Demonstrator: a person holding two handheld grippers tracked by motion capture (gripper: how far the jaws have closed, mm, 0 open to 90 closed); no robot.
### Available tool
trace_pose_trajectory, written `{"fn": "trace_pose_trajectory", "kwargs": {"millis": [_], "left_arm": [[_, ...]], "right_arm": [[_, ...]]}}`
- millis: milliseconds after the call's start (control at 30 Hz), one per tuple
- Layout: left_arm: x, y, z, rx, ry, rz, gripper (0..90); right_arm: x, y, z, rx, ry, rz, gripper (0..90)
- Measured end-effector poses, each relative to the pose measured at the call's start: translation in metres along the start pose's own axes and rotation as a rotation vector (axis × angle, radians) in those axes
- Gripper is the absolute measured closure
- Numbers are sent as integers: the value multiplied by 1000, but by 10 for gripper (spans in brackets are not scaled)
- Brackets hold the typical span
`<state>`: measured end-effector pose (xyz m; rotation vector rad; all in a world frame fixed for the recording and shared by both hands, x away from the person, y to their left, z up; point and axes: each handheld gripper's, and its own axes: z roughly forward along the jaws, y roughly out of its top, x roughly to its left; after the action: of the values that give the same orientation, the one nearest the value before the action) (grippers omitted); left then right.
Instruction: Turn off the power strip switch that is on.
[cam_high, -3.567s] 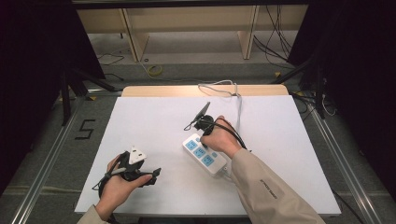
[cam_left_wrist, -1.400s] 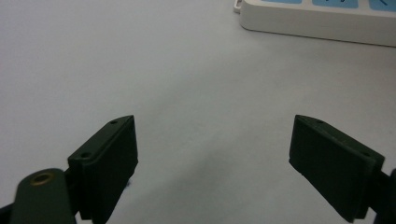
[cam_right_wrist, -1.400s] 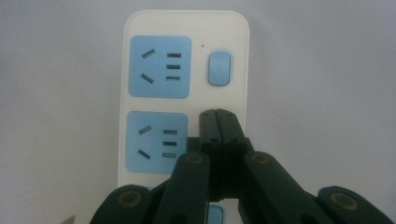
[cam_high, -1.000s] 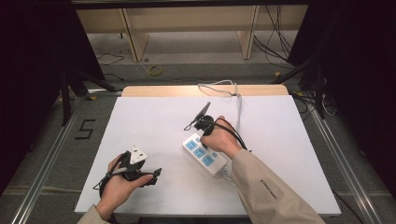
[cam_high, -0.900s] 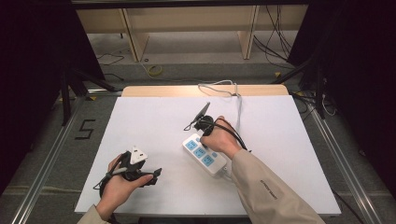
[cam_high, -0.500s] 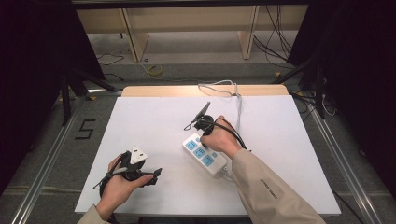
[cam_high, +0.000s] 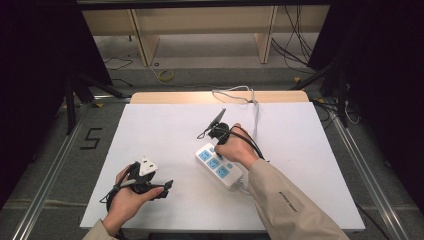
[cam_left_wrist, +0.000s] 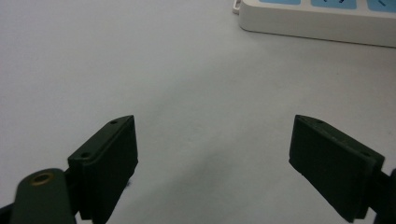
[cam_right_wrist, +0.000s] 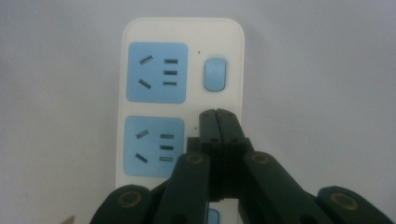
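A white power strip with blue sockets lies slantwise in the middle of the white table. My right gripper is held over the strip's far end. In the right gripper view the strip lies below my right gripper, which is shut with nothing between its fingers. Its tips hover just short of the blue switch. My left gripper rests near the front left, open and holding nothing. In the left gripper view my left gripper points at the strip's side.
The strip's white cable runs to the table's far edge and loops there. A wooden board borders the far side. Metal rails and dark stands flank the table on the floor.
The right hand wobbles slightly over the strip's far end. The left gripper stays where it was.
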<state>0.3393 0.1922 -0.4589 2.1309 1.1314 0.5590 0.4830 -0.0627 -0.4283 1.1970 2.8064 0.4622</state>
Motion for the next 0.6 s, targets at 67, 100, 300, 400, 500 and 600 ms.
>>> {"fn": "trace_pose_trajectory", "kwargs": {"millis": [67,100,300,400,500,600], "left_arm": [[0,0,0,0,2,-1,148],[0,0,0,-1,2,-2,148],[-1,0,0,-2,1,-1,148],[-1,0,0,-2,1,-3,148],[-1,0,0,-3,1,0,148],[-1,0,0,0,1,1,148]], "right_arm": [[-1,0,-1,10,-1,1,900],[-1,0,-1,10,-1,1,900],[0,0,0,7,-4,-11,900],[0,0,-1,7,-4,-11,900],[0,0,-1,6,-9,-8,900],[-2,-2,-2,3,-13,-13,900]]}}
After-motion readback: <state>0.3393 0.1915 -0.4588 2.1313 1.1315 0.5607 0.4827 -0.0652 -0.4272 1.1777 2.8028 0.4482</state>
